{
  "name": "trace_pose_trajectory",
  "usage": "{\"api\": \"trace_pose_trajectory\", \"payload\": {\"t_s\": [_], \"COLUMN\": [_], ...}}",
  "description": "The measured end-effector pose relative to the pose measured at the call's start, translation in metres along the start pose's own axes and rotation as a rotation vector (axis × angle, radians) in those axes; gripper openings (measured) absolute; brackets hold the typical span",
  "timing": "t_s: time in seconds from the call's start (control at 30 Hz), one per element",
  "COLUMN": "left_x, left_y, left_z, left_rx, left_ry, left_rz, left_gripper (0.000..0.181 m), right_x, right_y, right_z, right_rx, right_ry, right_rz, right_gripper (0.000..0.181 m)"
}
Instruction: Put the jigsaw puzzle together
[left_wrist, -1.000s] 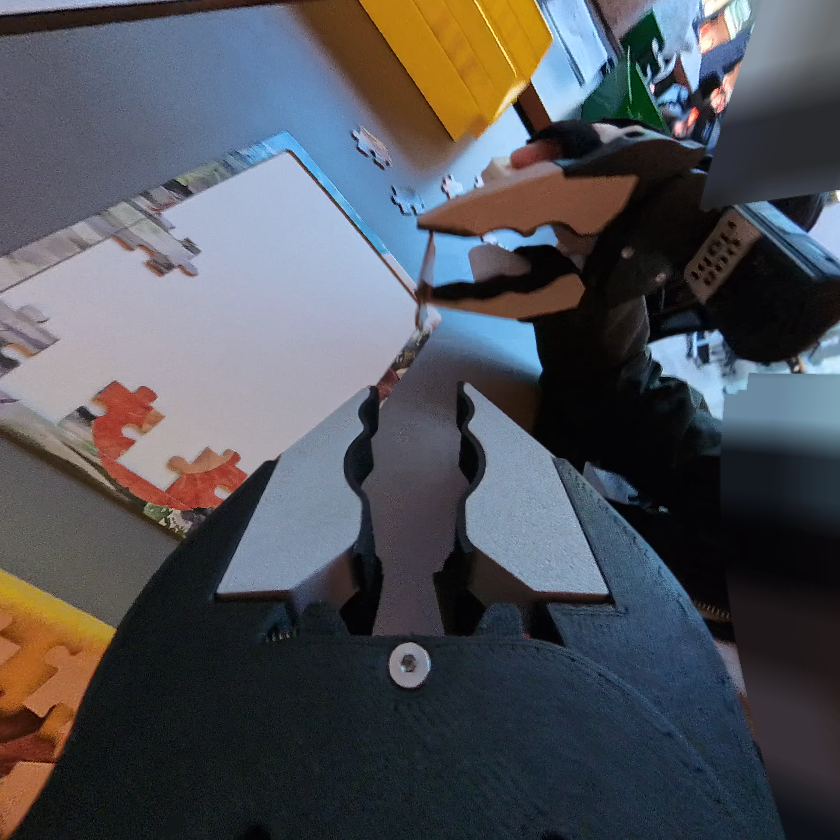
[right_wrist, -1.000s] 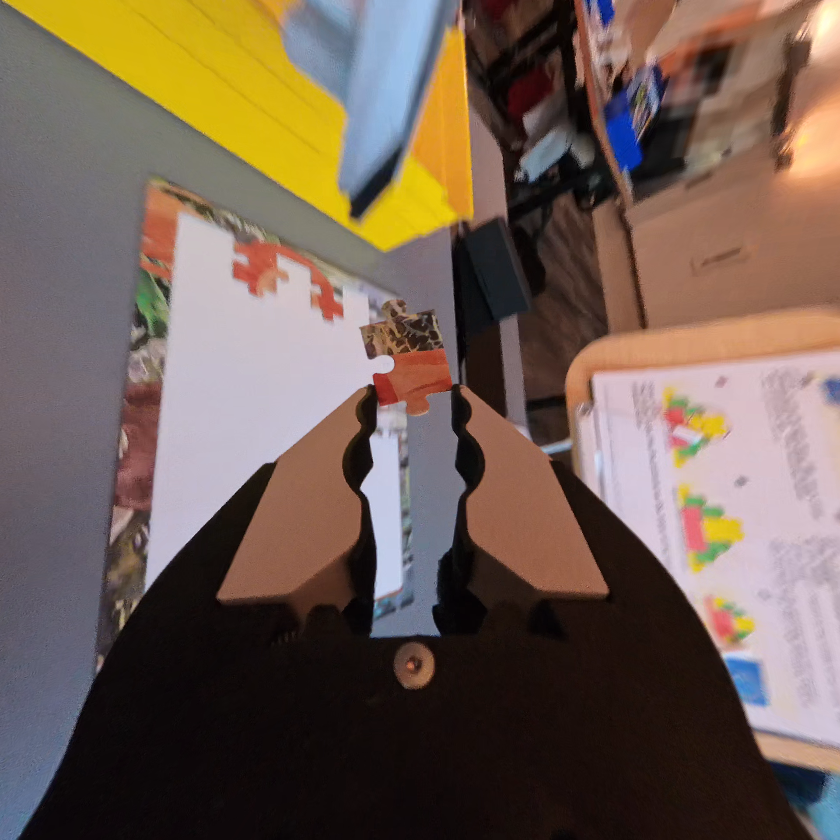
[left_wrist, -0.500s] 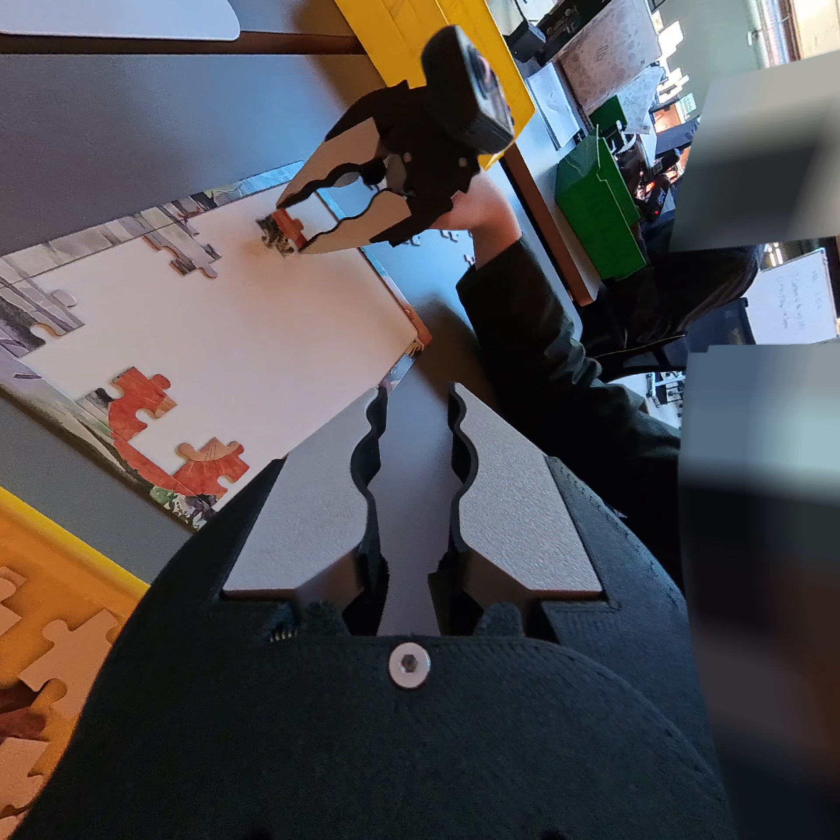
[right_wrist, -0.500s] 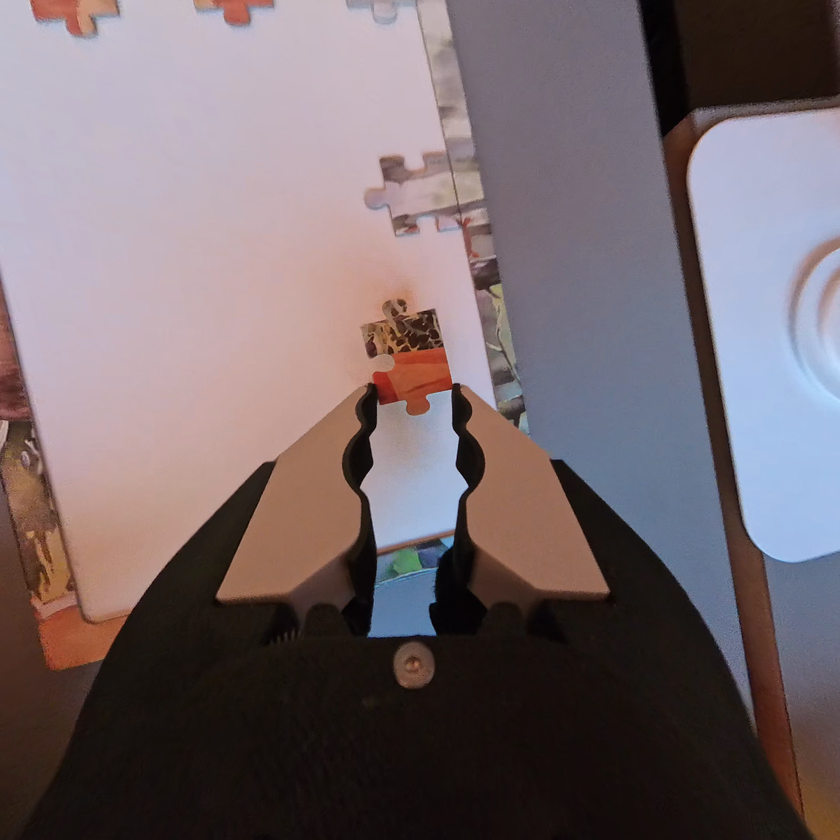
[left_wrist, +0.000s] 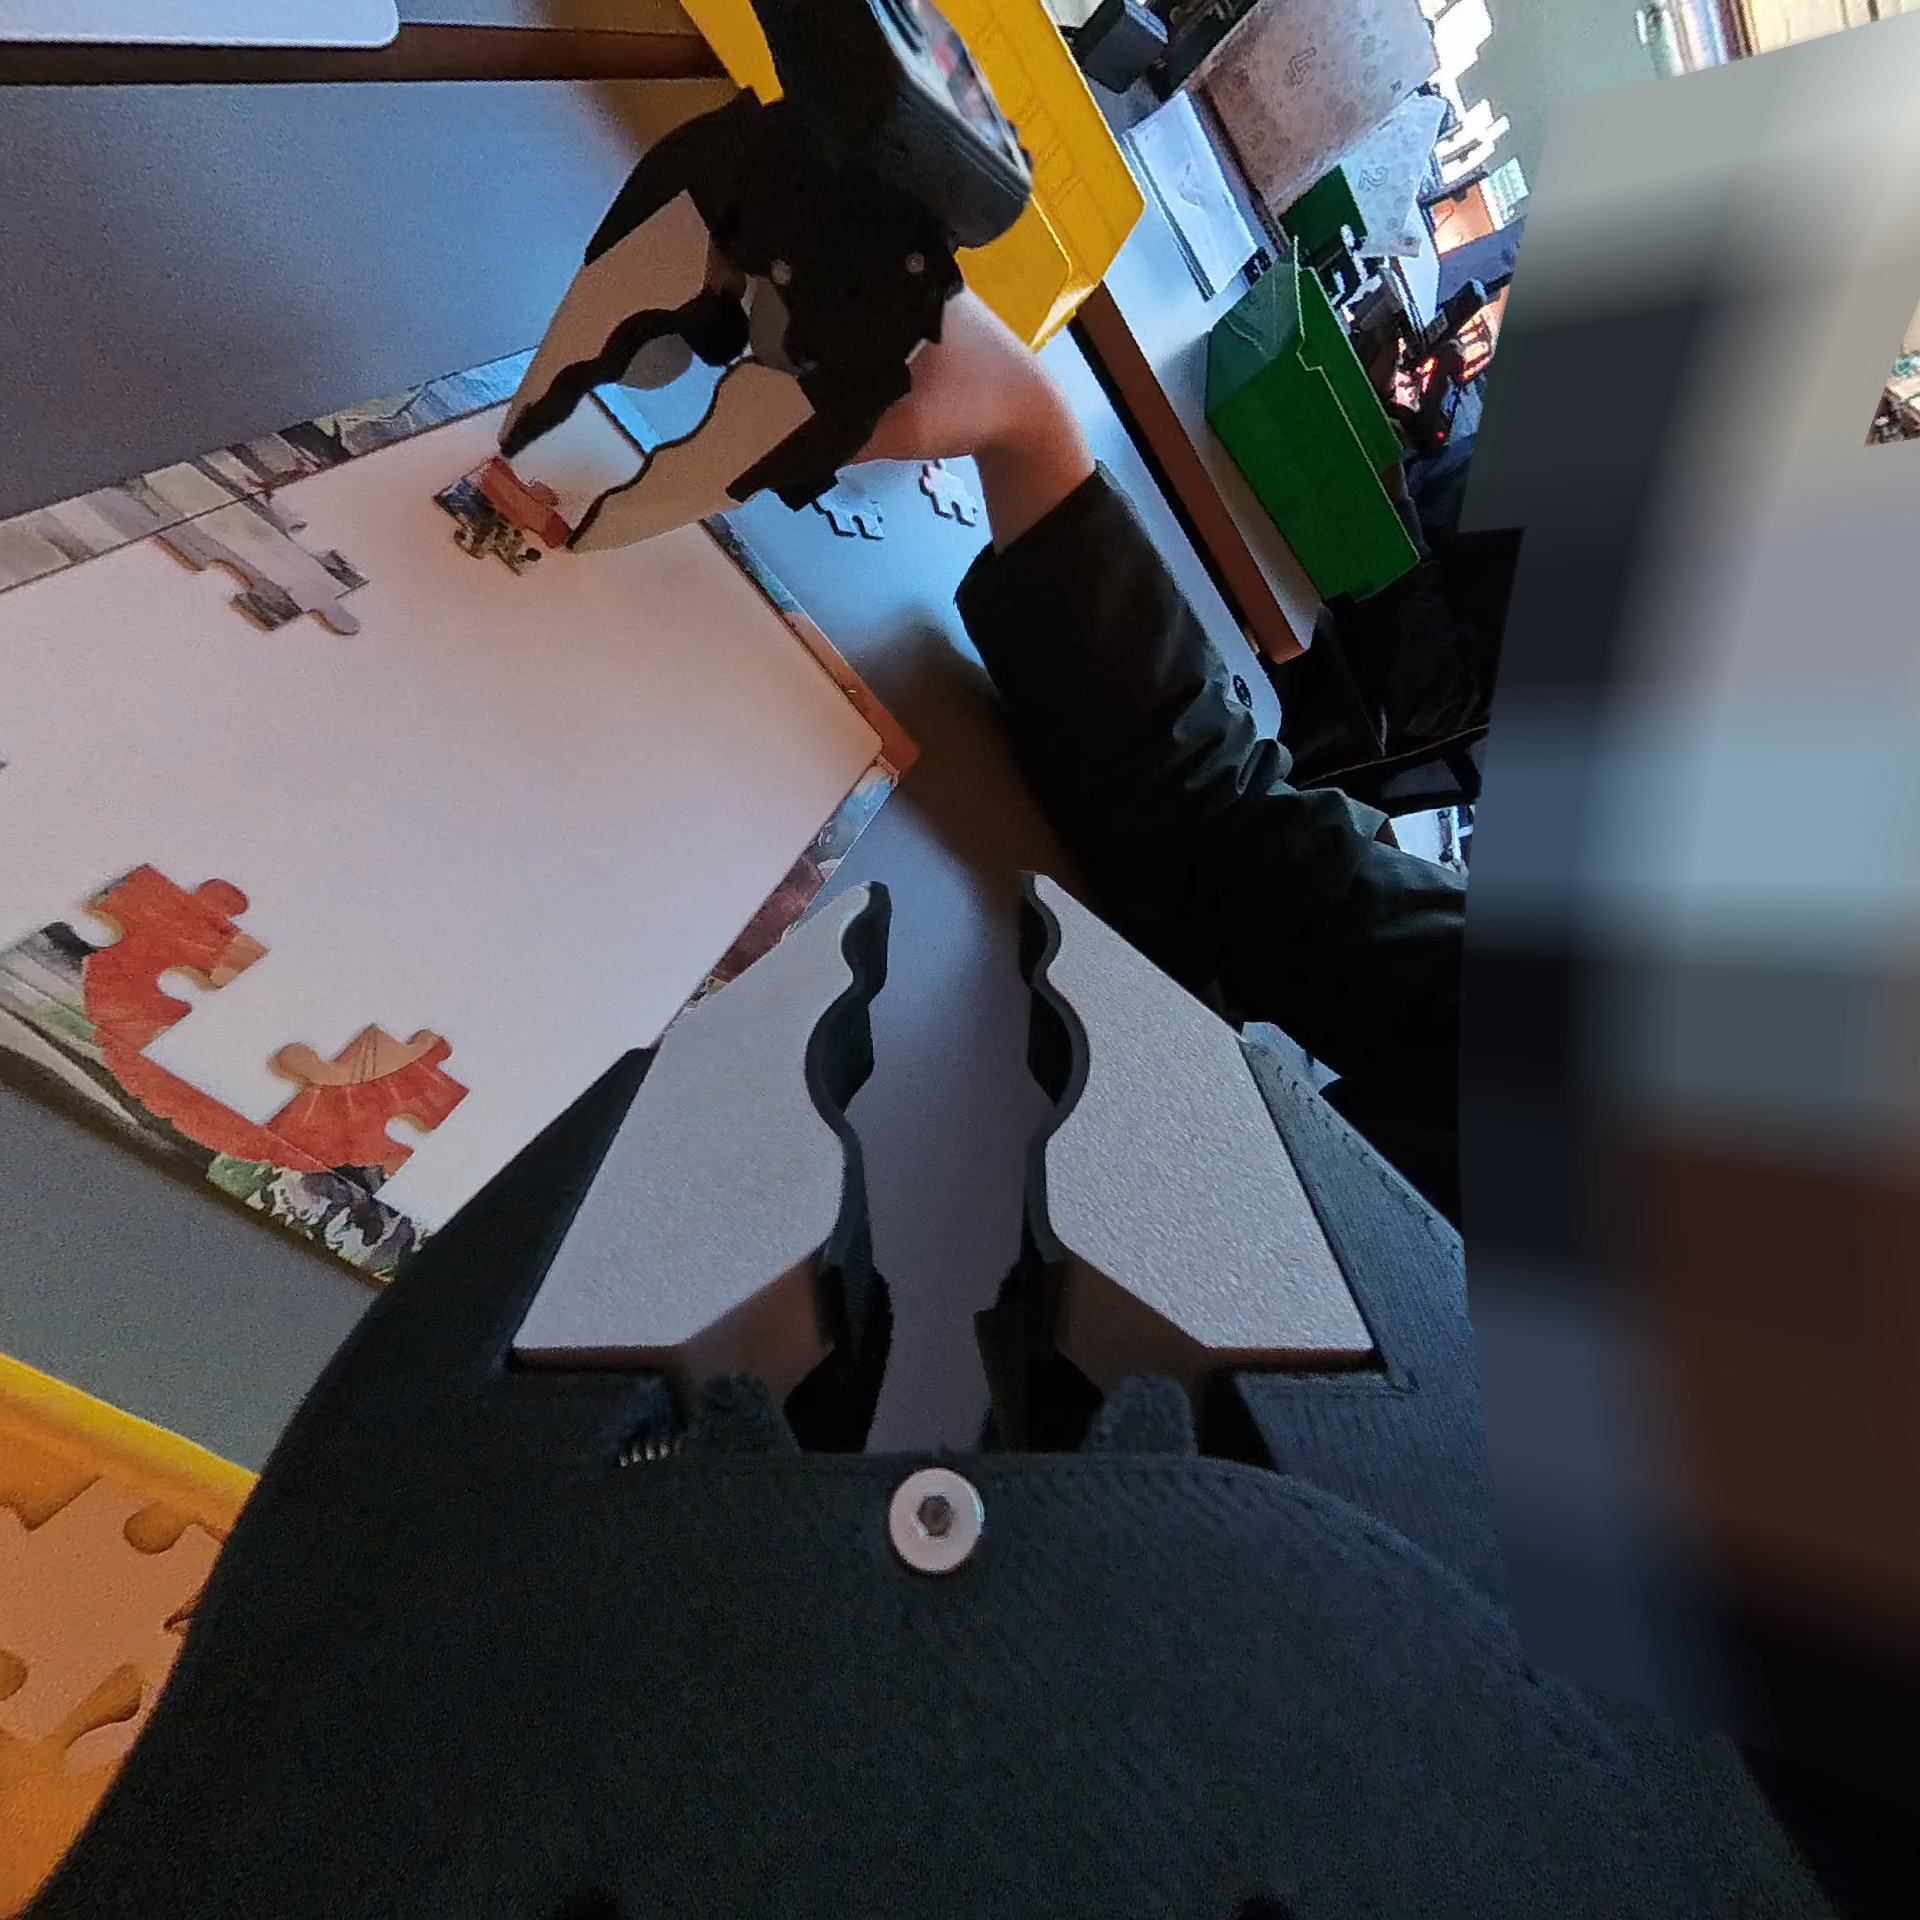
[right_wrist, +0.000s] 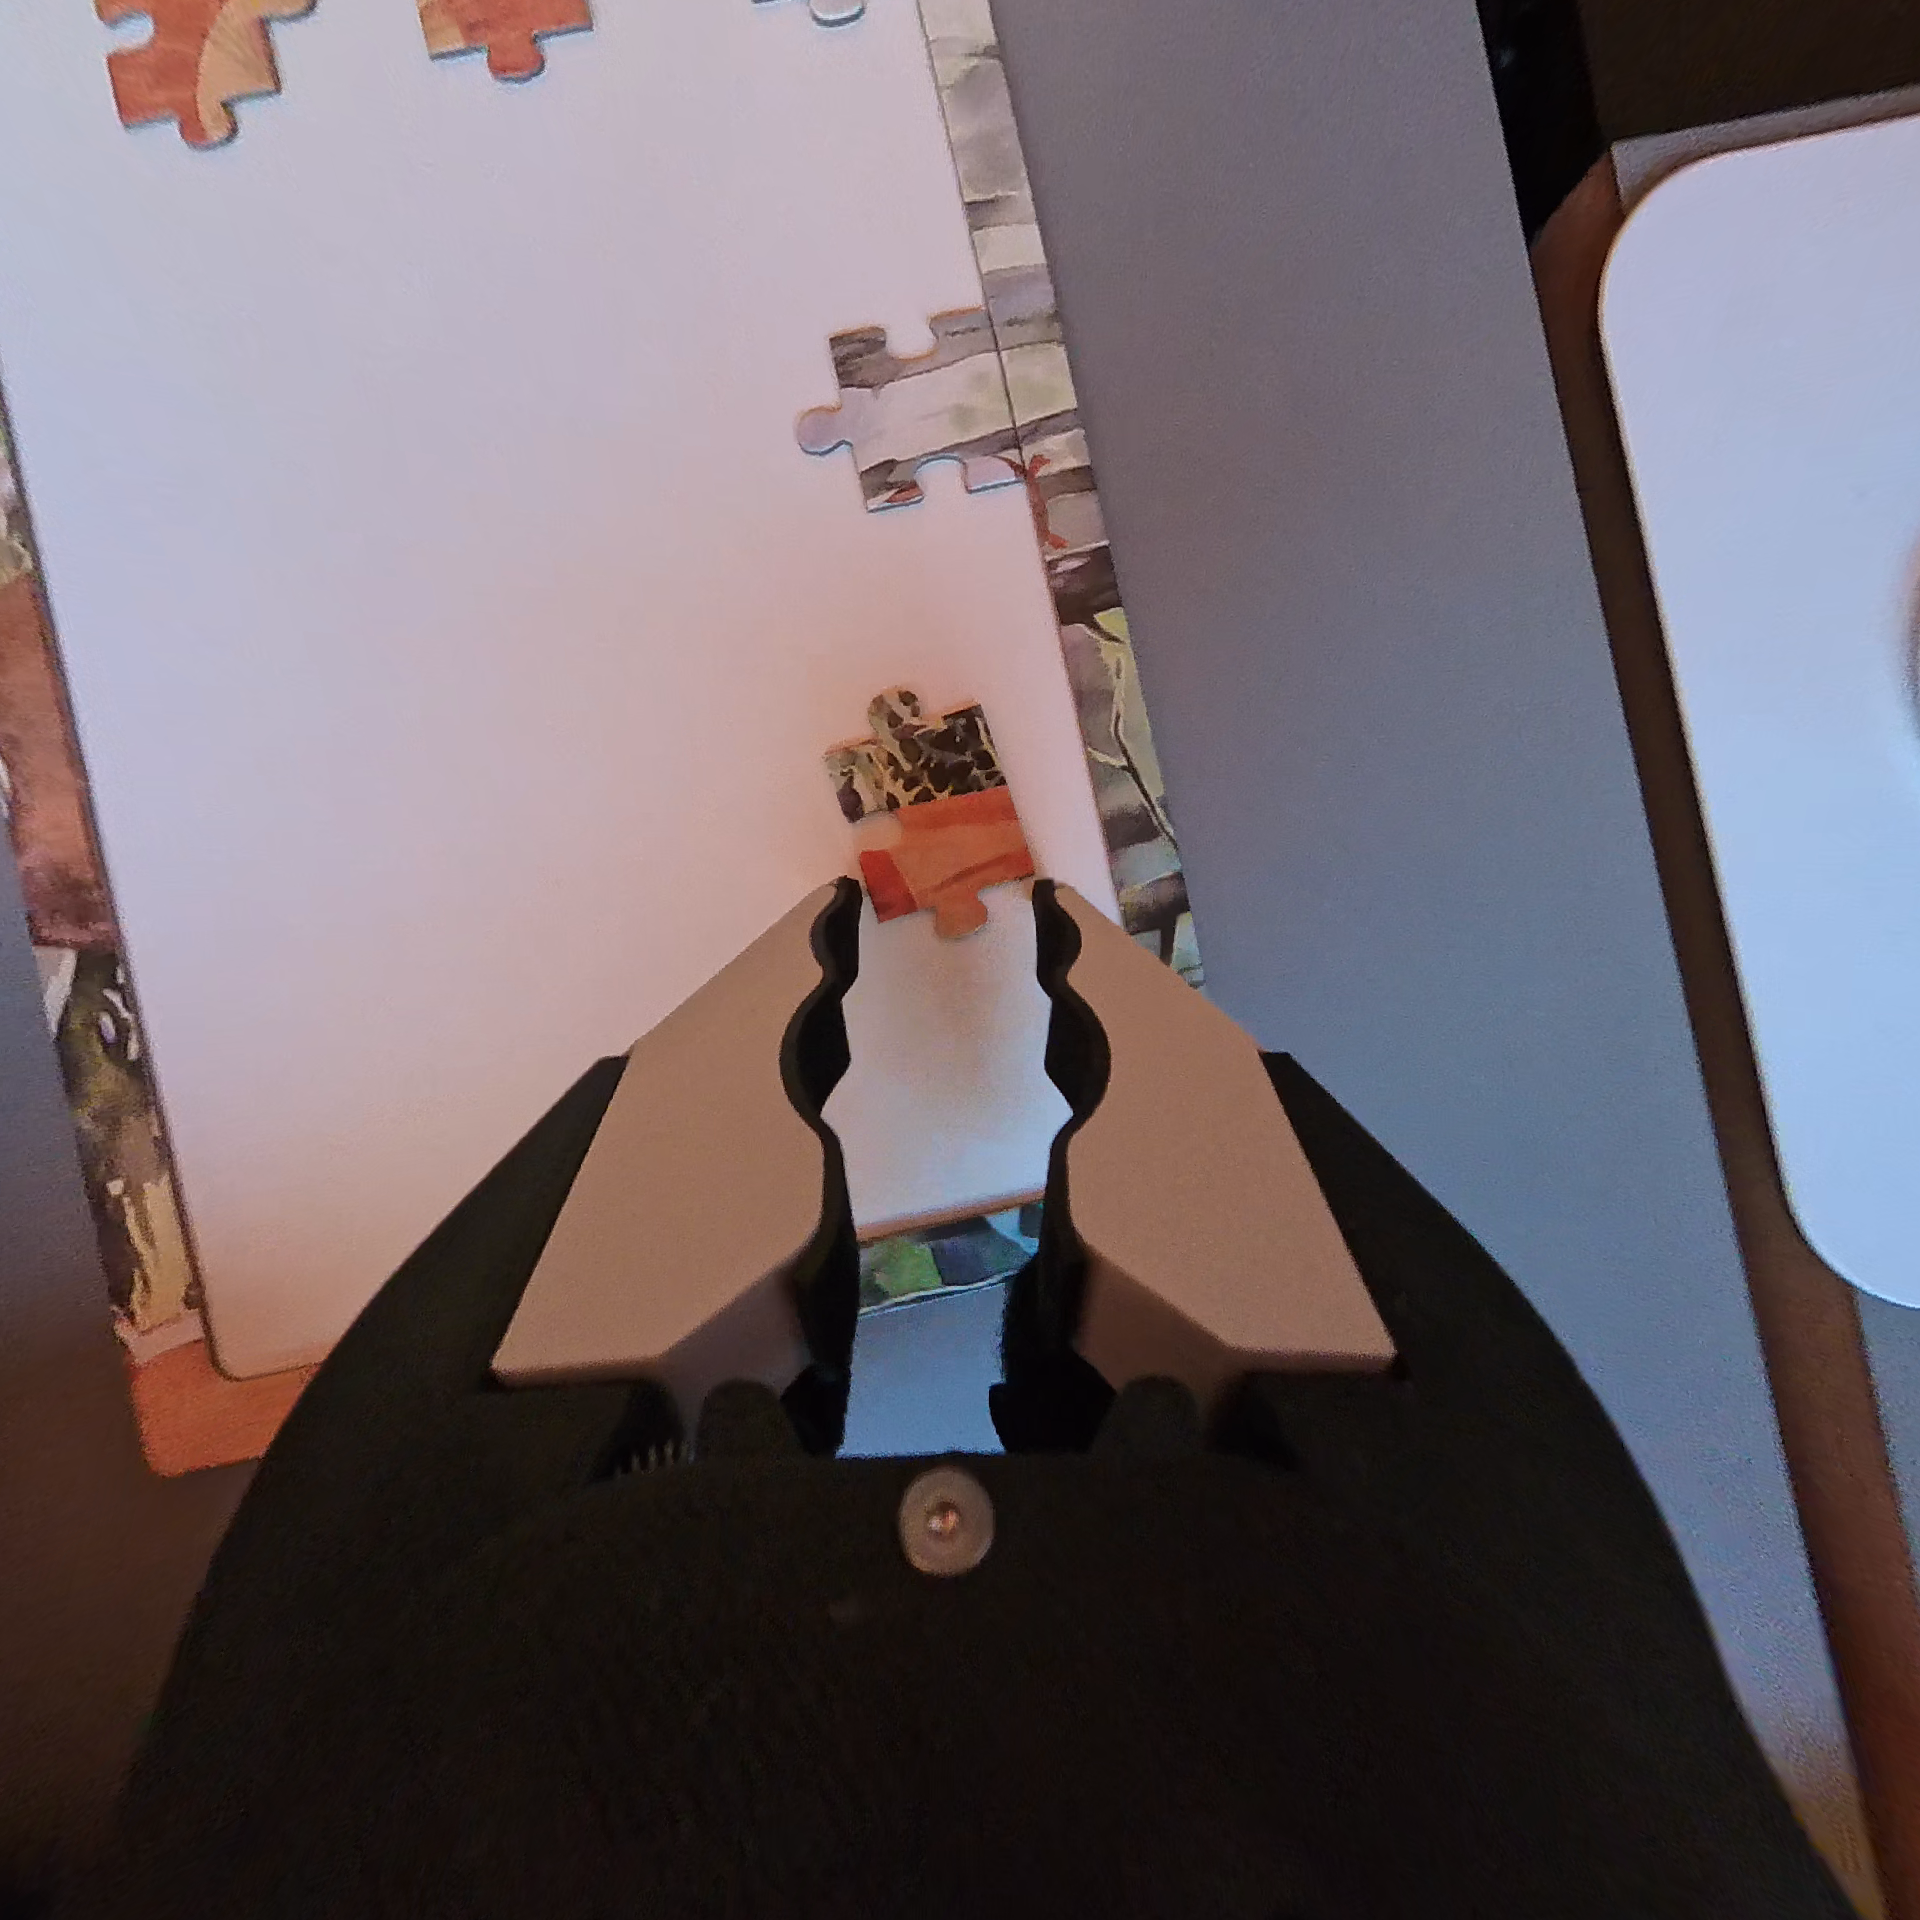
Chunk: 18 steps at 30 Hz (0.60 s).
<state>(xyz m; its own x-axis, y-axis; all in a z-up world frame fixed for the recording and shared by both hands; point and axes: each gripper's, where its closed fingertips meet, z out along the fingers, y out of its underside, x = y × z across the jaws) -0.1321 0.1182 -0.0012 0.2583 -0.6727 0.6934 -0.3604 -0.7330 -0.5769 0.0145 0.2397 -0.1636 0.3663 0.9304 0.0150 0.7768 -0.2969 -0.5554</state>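
Observation:
The puzzle board (right_wrist: 468, 520) is white with a printed border and lies on the grey table. My right gripper (right_wrist: 945, 894) is shut on a red and dark speckled puzzle piece (right_wrist: 935, 831) and holds it flat against the board, close to the right border. The left wrist view shows this gripper (left_wrist: 540, 499) and the piece (left_wrist: 504, 514) at the board's far side. A grey piece (right_wrist: 925, 416) is fitted to the border beyond it. Red pieces (left_wrist: 166, 956) sit fitted at the near left corner. My left gripper (left_wrist: 956, 894) is open and empty, over the table beside the board (left_wrist: 416, 727).
A yellow tray (left_wrist: 62, 1558) with loose pieces is at the lower left. A yellow box (left_wrist: 1049, 156) and a green bin (left_wrist: 1309, 447) stand at the back. Two loose pieces (left_wrist: 852, 514) lie on the table. A sleeve (left_wrist: 1143, 727) crosses the right. A white slab (right_wrist: 1766, 623) borders the table. About 25 cm separates my left fingertips from my right.
My right gripper swung over the board and came down with the piece near the right border. My left gripper has barely moved.

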Motion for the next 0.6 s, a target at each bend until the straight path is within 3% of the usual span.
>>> {"api": "trace_pose_trajectory", "payload": {"t_s": [0.1,0.17,0.6], "left_x": [0.0,0.001,-0.003], "left_y": [0.001,0.002,0.002], "left_z": [0.003,0.004,0.005], "left_rx": [-0.01,-0.013,-0.011], "left_ry": [-0.009,-0.007,-0.011], "left_rz": [0.007,0.008,-0.004], "left_gripper": [0.023,0.023,0.022], "right_x": [0.0,0.002,0.014], "right_y": [0.001,0.002,0.012], "right_z": [-0.001,-0.001,-0.012], "right_rx": [0.027,0.03,-0.013], "right_ry": [-0.02,-0.007,0.045], "right_rz": [0.048,0.048,0.102], "right_gripper": [0.033,0.022,0.021]}}
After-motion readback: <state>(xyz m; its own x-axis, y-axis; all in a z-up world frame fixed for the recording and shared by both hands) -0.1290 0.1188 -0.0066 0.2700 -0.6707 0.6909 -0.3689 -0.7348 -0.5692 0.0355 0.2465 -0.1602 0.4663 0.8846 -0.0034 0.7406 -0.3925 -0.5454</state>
